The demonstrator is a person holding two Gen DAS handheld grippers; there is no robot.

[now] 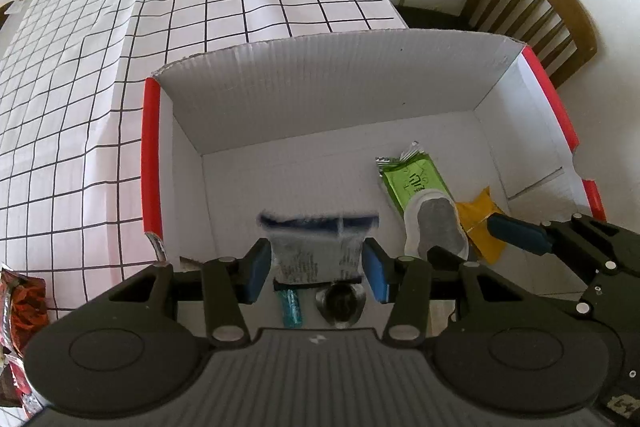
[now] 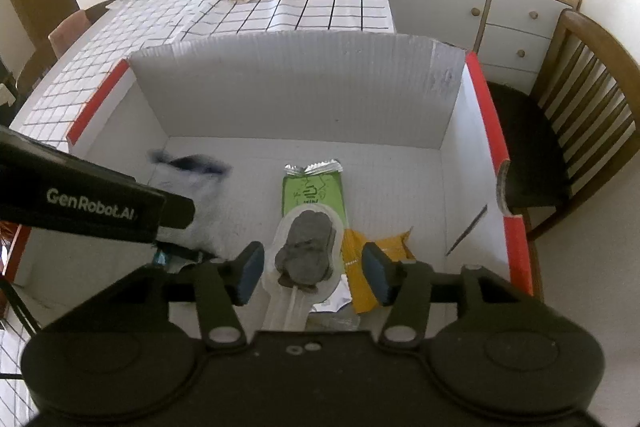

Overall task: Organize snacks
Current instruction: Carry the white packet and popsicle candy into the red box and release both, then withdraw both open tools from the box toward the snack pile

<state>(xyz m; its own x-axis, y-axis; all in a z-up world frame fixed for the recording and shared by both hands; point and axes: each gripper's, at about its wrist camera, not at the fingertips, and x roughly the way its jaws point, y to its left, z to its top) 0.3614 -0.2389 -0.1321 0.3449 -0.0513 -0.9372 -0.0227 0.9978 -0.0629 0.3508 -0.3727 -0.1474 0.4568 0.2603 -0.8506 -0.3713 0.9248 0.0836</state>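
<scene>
We see a white cardboard box (image 2: 304, 99) with red edges, a green snack packet (image 2: 313, 193), a yellow packet (image 2: 362, 277) and a white tablecloth (image 1: 80, 99) gridded in black.

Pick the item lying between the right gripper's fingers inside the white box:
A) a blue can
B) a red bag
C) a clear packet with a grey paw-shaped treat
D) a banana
C: in the right wrist view the clear packet with the grey paw-shaped treat lies between the right gripper fingers, partly over the green wrapper.
</scene>
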